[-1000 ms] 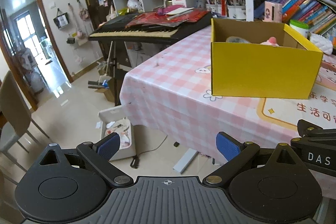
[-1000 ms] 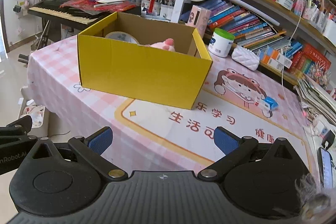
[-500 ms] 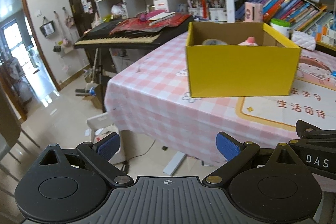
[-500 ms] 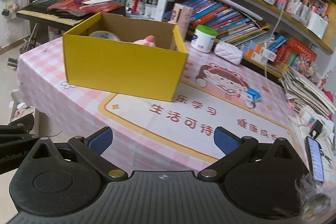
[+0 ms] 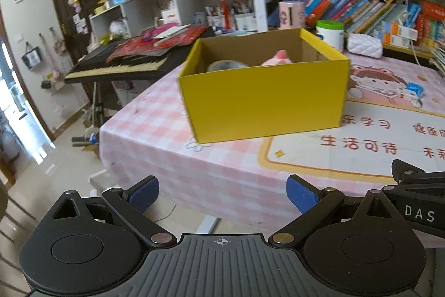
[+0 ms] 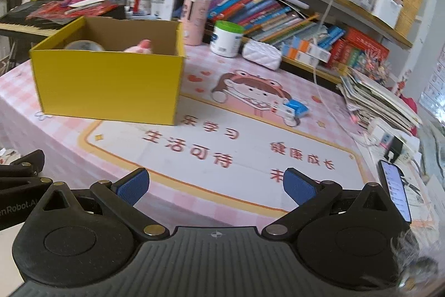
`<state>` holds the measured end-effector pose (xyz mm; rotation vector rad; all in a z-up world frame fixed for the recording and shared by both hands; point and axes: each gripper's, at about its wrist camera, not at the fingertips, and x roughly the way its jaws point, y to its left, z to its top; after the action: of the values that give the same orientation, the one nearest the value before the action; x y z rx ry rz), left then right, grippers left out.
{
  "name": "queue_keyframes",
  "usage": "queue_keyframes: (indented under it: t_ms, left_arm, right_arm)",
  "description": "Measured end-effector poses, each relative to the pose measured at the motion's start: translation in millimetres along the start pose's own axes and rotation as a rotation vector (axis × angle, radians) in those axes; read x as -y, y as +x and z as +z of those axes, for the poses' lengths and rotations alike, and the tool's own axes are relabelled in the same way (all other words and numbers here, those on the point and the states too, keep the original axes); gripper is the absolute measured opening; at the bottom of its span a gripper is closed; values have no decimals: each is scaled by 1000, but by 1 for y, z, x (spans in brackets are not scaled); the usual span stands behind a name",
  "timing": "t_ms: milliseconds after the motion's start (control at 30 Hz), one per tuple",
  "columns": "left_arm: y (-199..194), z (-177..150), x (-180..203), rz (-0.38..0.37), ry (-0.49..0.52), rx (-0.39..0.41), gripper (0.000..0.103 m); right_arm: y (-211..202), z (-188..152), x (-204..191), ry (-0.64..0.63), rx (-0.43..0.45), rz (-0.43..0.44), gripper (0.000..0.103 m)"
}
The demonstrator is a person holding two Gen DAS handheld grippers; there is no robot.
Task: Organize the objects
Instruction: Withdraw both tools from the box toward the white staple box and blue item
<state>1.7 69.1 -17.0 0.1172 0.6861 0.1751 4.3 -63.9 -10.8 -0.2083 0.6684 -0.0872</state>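
The left gripper (image 5: 222,192), a black two-finger tool with blue ribbed pads, hangs off the near edge of the table with its fingers spread wide and nothing between them; the right gripper (image 6: 215,185), of the same make, is likewise spread and empty, held low over the near part of the table. Both face the open yellow cardboard box (image 5: 264,99), which stands on the pink-and-white checked tablecloth (image 5: 155,118) with one lower corner on the edge of the cartoon desk mat with a yellow border and red Chinese characters (image 6: 250,141). Inside the box a roll of clear packing tape (image 6: 83,46) lies toward the left and a pink plush toy (image 6: 140,46) pokes above the front wall just beside it, to its right. To the right of the box, well apart from it, a small blue-and-white toy vehicle (image 6: 292,109) sits on the mat over the printed cartoon girl. Behind the box's right rear corner stand a pink cylindrical canister (image 6: 194,18) and, further right, a white tub with a green lid (image 6: 226,38), then a white quilted pouch (image 6: 261,54) against the row of books on the lower shelf (image 6: 267,10). Behind the box to the left is a black electronic keyboard piled with red papers (image 5: 133,57). Far right of the box, a smartphone with its screen lit (image 6: 395,191) lies by the table's edge near a stack of magazines (image 6: 375,99).
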Motion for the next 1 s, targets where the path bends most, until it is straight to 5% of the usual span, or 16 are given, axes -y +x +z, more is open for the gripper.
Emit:
queue_keyframes:
  t_ms: [533, 1000]
  left_arm:
    - [23, 37, 93, -34, 34, -12, 100]
    - [52, 70, 181, -37, 9, -30, 100]
  right_arm:
    - [53, 16, 88, 48, -43, -35, 103]
    - [122, 41, 175, 62, -54, 33, 103]
